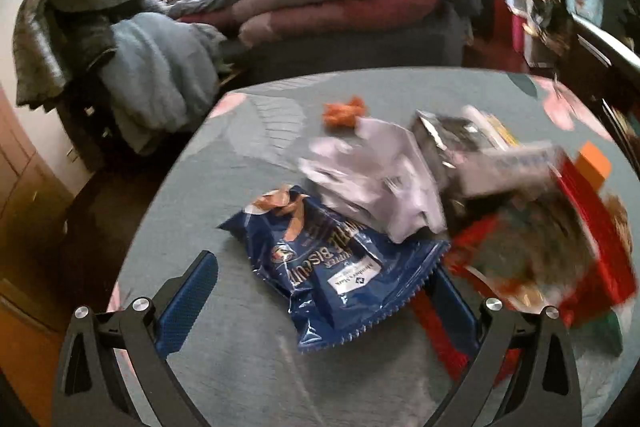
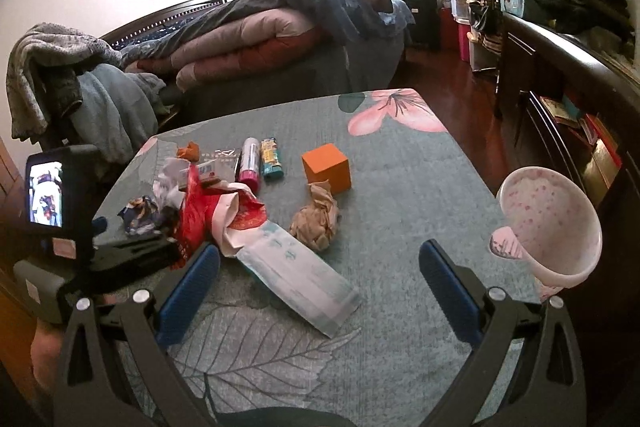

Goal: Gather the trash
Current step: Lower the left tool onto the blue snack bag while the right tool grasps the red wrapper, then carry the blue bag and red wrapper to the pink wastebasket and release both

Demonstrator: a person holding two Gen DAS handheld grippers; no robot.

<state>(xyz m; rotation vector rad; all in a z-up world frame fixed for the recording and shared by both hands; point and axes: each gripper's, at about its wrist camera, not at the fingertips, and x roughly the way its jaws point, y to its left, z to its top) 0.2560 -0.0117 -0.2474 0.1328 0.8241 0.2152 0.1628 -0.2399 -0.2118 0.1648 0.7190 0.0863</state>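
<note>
In the left wrist view my left gripper (image 1: 320, 291) is open, its blue pads on either side of a blue biscuit bag (image 1: 332, 275) lying on the table. Behind the bag lie crumpled white paper (image 1: 376, 179), a red wrapper (image 1: 532, 259) and an orange scrap (image 1: 344, 113). In the right wrist view my right gripper (image 2: 320, 267) is open above a flat white and blue packet (image 2: 300, 275). A crumpled brown paper ball (image 2: 316, 219) lies just beyond it. The red wrapper (image 2: 200, 211) and the blue bag (image 2: 140, 213) lie to the left, by the left gripper's body (image 2: 60, 227).
The table wears a teal floral cloth (image 2: 400, 307). An orange box (image 2: 326, 167), a pink tube (image 2: 249, 163) and a small yellow-blue pack (image 2: 271, 157) stand at the back. A pink-speckled white bowl (image 2: 552, 227) sits at the right edge. A bed (image 2: 260, 39) and a dark dresser (image 2: 560, 67) lie beyond.
</note>
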